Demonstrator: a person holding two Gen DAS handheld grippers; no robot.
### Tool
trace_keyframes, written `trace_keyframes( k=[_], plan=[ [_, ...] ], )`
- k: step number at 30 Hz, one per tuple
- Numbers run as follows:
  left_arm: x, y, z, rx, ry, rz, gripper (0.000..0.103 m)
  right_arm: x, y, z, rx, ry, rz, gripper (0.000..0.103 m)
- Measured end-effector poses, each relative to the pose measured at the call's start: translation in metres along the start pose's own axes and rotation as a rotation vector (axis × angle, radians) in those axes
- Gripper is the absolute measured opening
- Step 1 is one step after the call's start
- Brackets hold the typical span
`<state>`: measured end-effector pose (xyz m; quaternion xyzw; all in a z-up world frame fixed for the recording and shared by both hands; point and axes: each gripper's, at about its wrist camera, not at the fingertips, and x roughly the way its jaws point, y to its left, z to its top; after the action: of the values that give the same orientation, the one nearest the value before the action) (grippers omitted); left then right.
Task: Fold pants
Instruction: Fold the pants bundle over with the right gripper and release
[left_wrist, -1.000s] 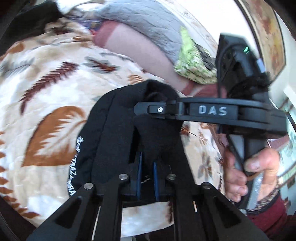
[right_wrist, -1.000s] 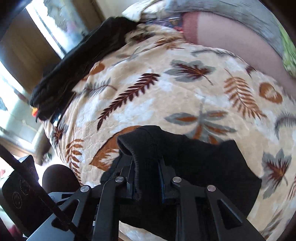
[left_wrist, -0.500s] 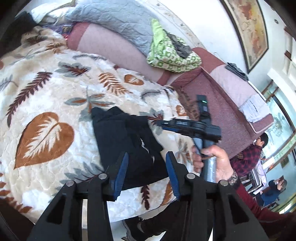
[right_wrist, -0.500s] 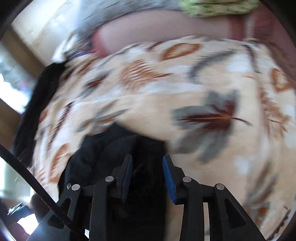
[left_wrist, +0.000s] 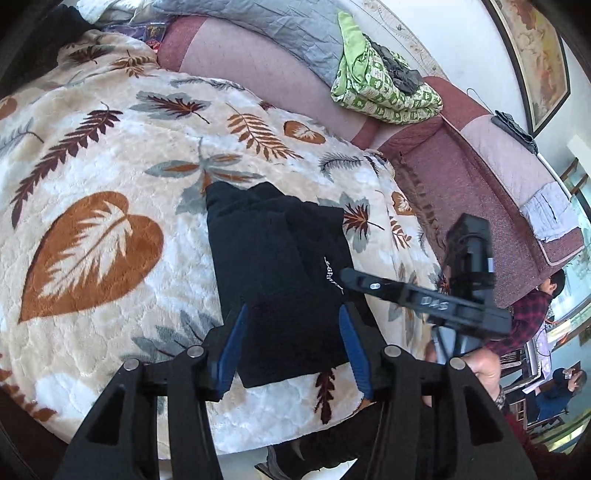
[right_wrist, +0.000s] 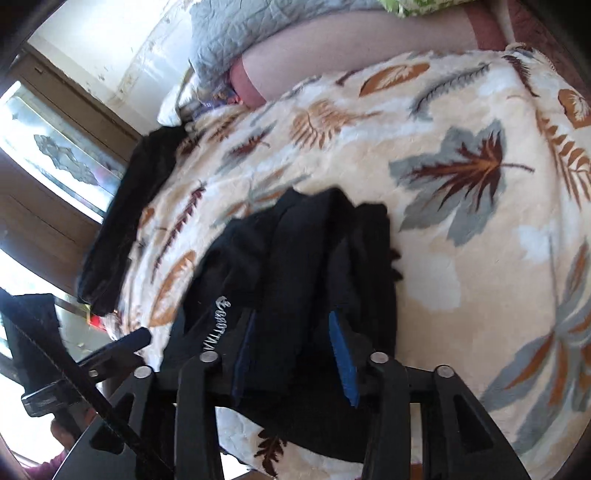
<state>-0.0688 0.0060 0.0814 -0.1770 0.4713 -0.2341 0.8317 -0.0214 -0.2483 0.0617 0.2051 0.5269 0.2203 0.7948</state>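
Observation:
The black pants (left_wrist: 277, 266) lie folded into a small rectangle on the leaf-patterned blanket (left_wrist: 92, 166), white lettering showing near one edge. My left gripper (left_wrist: 293, 343) is open and empty, held above the pants' near end. The right gripper shows in the left wrist view (left_wrist: 373, 286) as a black bar over the pants' right edge. In the right wrist view the pants (right_wrist: 303, 266) lie bunched under my open right gripper (right_wrist: 291, 350), whose blue pads straddle the fabric without clamping it.
A second dark garment (right_wrist: 125, 221) lies along the blanket's far left edge. A green patterned bundle (left_wrist: 380, 88) and grey quilt (left_wrist: 266, 26) rest on the maroon sofa (left_wrist: 472, 177) behind. A person in a plaid shirt (left_wrist: 532, 306) sits at the right.
Both grippers let go of the pants, opened and drew back. The pants now lie flat and folded on the blanket.

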Motion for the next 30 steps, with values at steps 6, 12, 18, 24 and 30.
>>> trace_keyframes(
  k=[6,12,18,24,30],
  plan=[
    [-0.007,0.005,0.001,0.004,-0.020,0.030,0.051,0.019,0.009,-0.004,-0.016,0.019,0.031,0.005],
    [-0.005,0.002,0.013,0.021,-0.029,0.036,0.055,-0.032,-0.004,-0.012,0.022,-0.106,0.063,0.003],
    [0.022,-0.020,0.023,0.081,-0.008,0.019,0.057,-0.049,-0.041,-0.032,0.108,-0.122,-0.058,0.000],
    [0.031,-0.015,0.024,0.004,-0.001,-0.014,0.057,-0.053,-0.040,-0.034,0.106,-0.155,0.024,0.010],
    [0.016,-0.001,0.024,-0.014,-0.018,0.028,0.057,-0.011,-0.010,-0.032,0.042,-0.054,0.051,0.056]
  ],
)
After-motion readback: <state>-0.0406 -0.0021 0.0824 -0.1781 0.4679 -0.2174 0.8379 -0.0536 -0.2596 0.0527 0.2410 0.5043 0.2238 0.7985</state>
